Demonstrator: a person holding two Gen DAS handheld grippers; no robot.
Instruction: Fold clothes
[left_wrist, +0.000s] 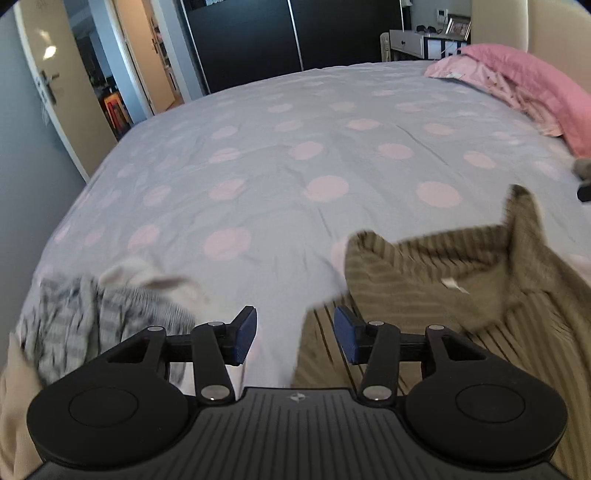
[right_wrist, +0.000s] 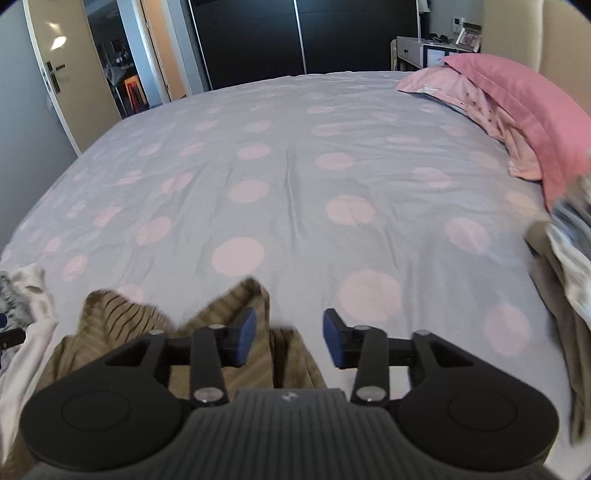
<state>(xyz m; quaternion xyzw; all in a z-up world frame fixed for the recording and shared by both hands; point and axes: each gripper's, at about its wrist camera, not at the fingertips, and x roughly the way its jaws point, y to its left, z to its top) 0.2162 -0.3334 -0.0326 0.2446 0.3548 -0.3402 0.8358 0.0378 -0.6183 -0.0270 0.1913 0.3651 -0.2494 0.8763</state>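
Observation:
An olive striped collared shirt (left_wrist: 443, 291) lies crumpled at the near edge of the bed, collar up, to the right in the left wrist view. It also shows at lower left in the right wrist view (right_wrist: 229, 310). My left gripper (left_wrist: 294, 334) is open and empty, just left of the shirt's edge. My right gripper (right_wrist: 289, 338) is open and empty; its left finger is over the shirt's right edge. A grey-and-white striped garment (left_wrist: 92, 317) lies bunched at the left near edge.
The bed (right_wrist: 295, 177) has a pale blue cover with pink dots. Pink pillows (right_wrist: 517, 107) lie at the far right. A pile of clothes (right_wrist: 569, 251) sits at the right edge. An open door (right_wrist: 59, 74) and a dark wardrobe (right_wrist: 295, 37) stand beyond.

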